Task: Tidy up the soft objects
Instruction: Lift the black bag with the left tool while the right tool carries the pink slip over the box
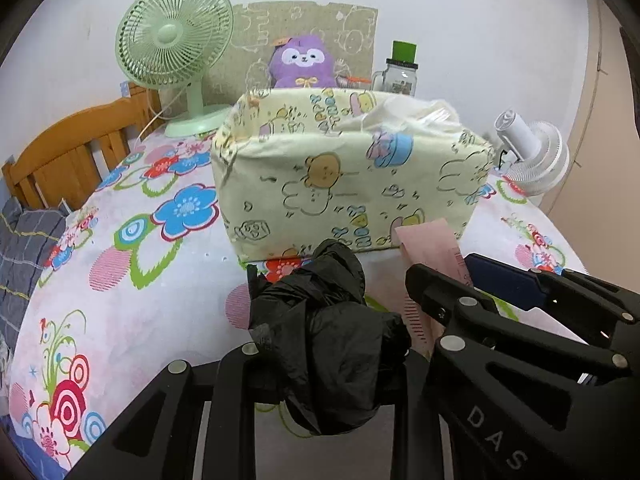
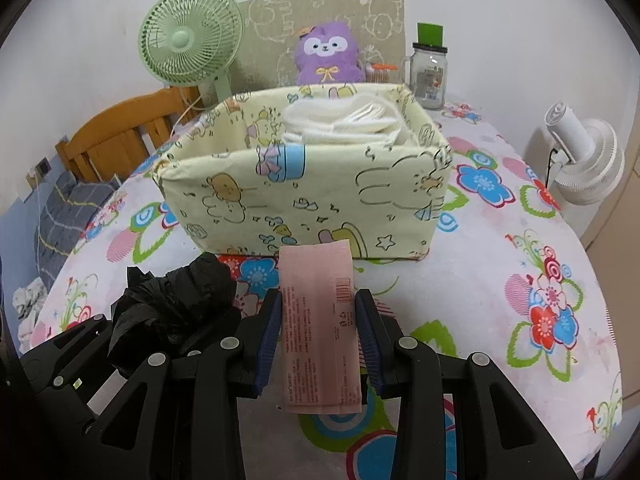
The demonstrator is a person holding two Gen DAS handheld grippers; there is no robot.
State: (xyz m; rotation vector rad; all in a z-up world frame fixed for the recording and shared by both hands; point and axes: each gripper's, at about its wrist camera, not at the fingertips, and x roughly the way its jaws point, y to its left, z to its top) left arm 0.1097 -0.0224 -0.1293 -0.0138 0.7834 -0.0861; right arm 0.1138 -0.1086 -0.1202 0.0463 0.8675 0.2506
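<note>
Grippers are clamping soft, light cargo ahead of the fabric bin [image 2: 304,184]: left gripper [image 1: 320,344] squeezing a crumpled black bag [image 1: 324,340] mid-bundle, right gripper [image 2: 318,332] pinching a limp pink packet [image 2: 318,332] by its edges.

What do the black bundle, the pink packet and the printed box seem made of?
Black bundle: thin plastic film, crinkled with a faint sheen. Pink packet: probably matte plastic wrap, flat, with printed text and barcode. Printed box: cotton-like fabric, matte, its walls sagging softly.

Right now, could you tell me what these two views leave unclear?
- Left wrist: the crumpled black bag hides the left jaws' pads.
- Both views: the fabric box wall hides its floor.
- Right wrist: the pink packet print is too small to read.
</note>
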